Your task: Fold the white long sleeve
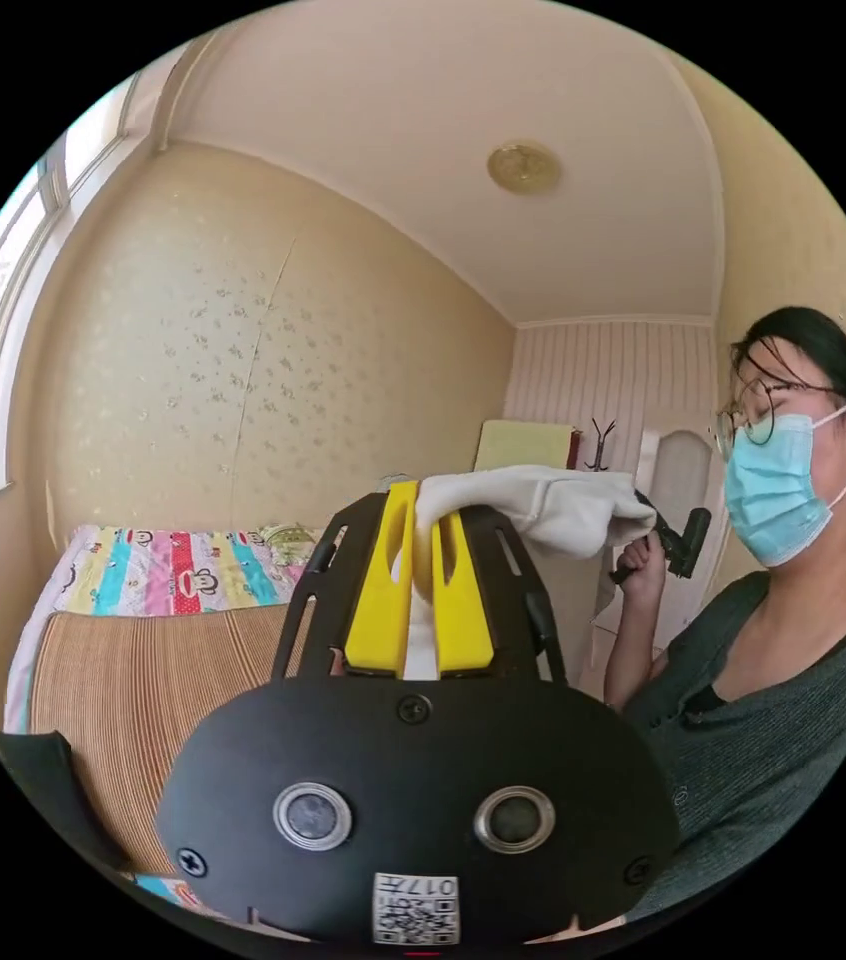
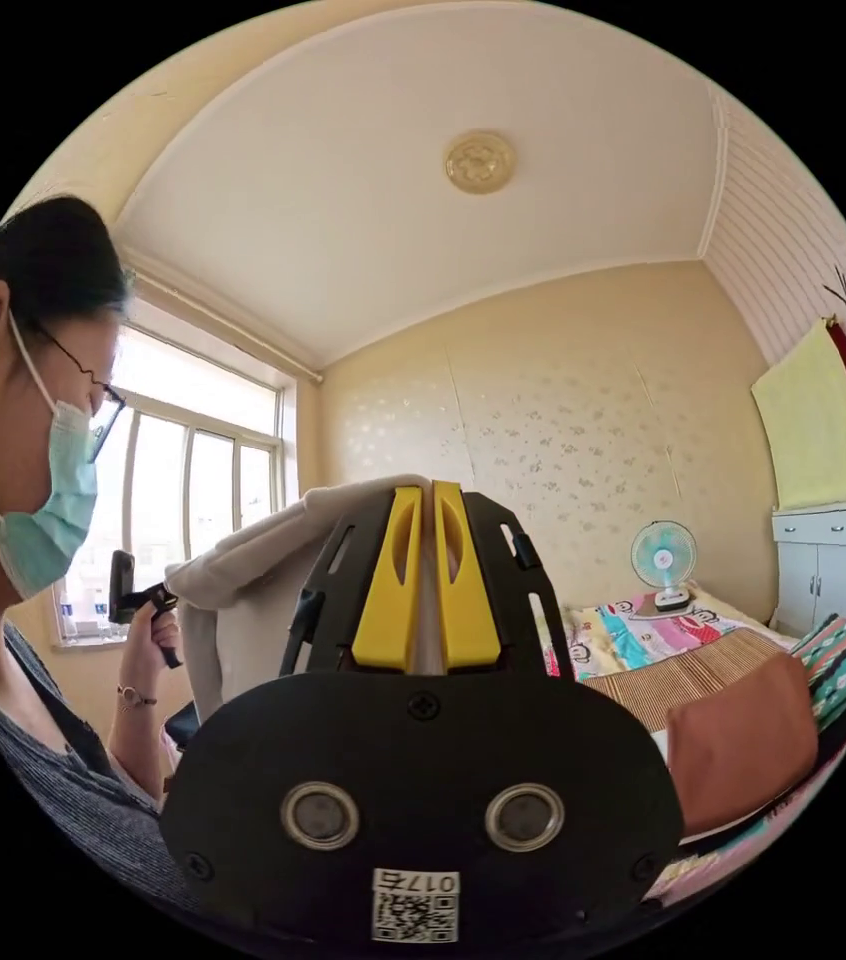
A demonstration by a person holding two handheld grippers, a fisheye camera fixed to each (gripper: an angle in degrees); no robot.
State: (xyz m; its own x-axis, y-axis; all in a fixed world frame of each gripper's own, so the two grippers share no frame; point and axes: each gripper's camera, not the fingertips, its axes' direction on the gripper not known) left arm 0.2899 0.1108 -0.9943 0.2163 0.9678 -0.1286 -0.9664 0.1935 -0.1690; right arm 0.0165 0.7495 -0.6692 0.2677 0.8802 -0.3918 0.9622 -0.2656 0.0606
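The white long sleeve (image 1: 543,505) is held up in the air between both grippers. In the left gripper view my left gripper (image 1: 425,520) has its yellow jaws shut on a bunch of the white cloth, which stretches right to the right gripper (image 1: 678,545) in the person's hand. In the right gripper view my right gripper (image 2: 426,495) has its jaws shut on the cloth's edge. The white long sleeve (image 2: 243,580) hangs away to the left, toward the left gripper (image 2: 133,595) in the person's other hand.
A person (image 1: 773,640) in a mask and grey top stands close behind the garment. Below lies a bed with a woven mat (image 1: 173,690) and a colourful striped sheet (image 1: 163,570). A small fan (image 2: 665,560), a brown cushion (image 2: 743,740) and a white cabinet (image 2: 823,570) stand nearby.
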